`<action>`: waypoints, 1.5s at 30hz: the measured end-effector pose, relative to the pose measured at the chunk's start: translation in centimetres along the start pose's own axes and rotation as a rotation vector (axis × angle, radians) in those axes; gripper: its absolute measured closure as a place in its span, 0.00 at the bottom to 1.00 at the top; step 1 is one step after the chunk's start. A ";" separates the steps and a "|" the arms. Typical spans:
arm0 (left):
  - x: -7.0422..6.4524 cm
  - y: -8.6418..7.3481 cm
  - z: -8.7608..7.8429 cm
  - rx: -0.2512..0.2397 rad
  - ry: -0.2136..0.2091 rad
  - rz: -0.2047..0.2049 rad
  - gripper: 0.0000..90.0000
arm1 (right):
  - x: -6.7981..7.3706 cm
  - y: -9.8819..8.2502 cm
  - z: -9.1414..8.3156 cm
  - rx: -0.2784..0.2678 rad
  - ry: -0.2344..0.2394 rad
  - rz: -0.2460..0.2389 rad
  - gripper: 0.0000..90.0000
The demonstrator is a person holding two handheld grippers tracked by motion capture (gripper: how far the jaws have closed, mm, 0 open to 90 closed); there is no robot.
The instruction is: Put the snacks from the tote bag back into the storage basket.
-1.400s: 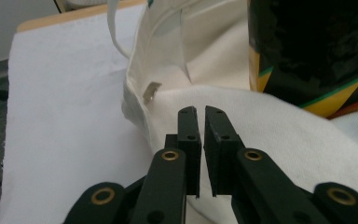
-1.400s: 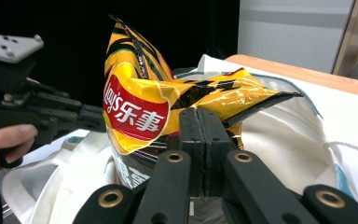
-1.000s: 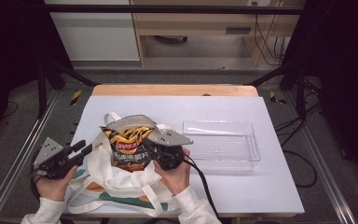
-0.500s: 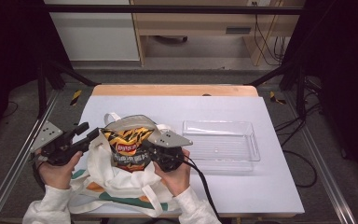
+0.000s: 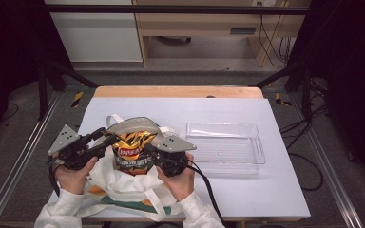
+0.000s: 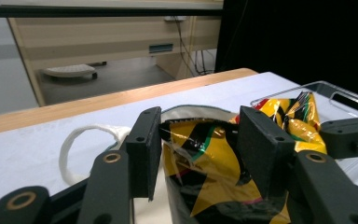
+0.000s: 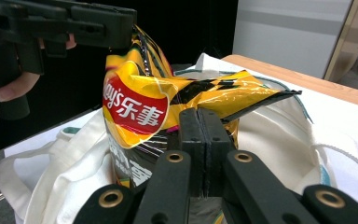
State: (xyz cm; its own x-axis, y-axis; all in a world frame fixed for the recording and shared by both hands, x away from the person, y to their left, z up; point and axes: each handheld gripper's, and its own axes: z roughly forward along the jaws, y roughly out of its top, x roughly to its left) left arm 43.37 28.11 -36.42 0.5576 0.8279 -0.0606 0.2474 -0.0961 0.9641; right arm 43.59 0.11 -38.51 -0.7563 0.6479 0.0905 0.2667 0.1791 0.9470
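Note:
A yellow and black chip bag (image 5: 132,151) stands upright in the mouth of a white tote bag (image 5: 123,190) at the table's front left. My right gripper (image 5: 150,151) is shut on the chip bag's right side; in the right gripper view its jaws (image 7: 199,135) pinch the foil (image 7: 135,112) flat. My left gripper (image 5: 105,137) is at the bag's left top edge. Its jaws have just been opening and stand apart, with the chip bag (image 6: 205,172) between them (image 6: 198,140) and no pad pressing on it.
A clear plastic tray (image 5: 223,126) lies on the white table (image 5: 266,194) right of the tote. A tote handle (image 6: 74,140) loops out on the table behind the bag. The wooden far edge (image 5: 176,91) borders the table.
My left gripper rose from the table's left edge and moved right to the chip bag's top, with its jaws wider. The right gripper kept its hold and stayed put.

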 end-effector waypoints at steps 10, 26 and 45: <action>0.1 -0.2 -0.1 0.023 0.032 -0.021 0.71 | 0.0 0.1 -0.6 -0.030 -0.005 0.008 0.83; -0.2 -0.4 -0.1 0.045 0.041 0.005 0.98 | -0.8 1.4 0.8 -0.066 -0.094 0.071 0.54; -0.1 -0.3 -0.6 -0.021 0.012 -0.002 0.77 | -0.5 1.6 0.4 0.018 -0.075 0.075 1.00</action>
State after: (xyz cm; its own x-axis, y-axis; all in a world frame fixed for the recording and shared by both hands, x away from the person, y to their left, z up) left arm 42.77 28.33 -36.53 0.5475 0.8347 -0.0595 0.2321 -0.0831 0.9691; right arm 44.67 0.38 -37.15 -0.6872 0.7133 0.1375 0.3322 0.1402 0.9327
